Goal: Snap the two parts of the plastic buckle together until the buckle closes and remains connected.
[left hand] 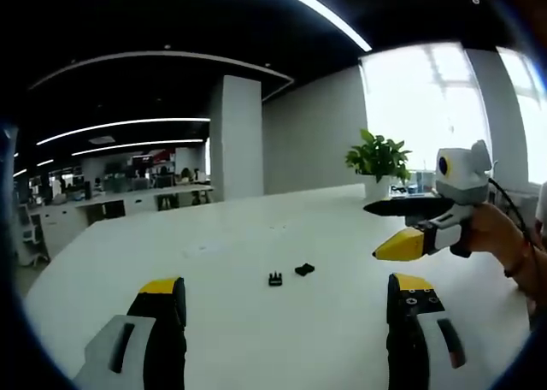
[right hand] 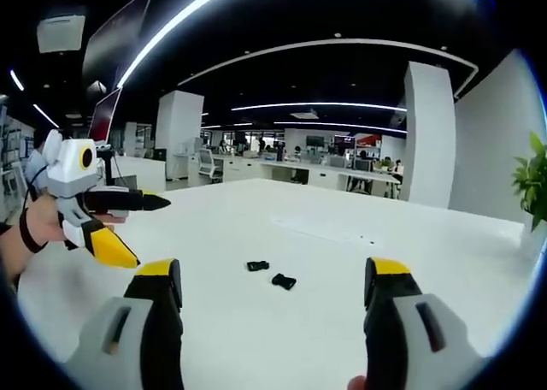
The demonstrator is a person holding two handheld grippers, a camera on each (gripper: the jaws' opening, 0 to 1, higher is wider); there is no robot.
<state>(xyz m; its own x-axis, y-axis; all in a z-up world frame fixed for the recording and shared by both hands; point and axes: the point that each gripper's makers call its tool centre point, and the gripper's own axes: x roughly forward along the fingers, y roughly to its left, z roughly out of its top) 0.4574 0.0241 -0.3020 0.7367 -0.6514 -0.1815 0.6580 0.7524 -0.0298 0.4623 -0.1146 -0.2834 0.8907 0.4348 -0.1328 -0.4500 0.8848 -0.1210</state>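
light: my left gripper view is bright, window [left hand: 436, 108] at upper right blown out white | ceiling: dark, lit by thin strip lights [right hand: 184, 18] | table [left hand: 256, 236]: even white, soft faint shadows | distortion: strong fisheye bending toward the edges | focus: far office slightly soft in both views
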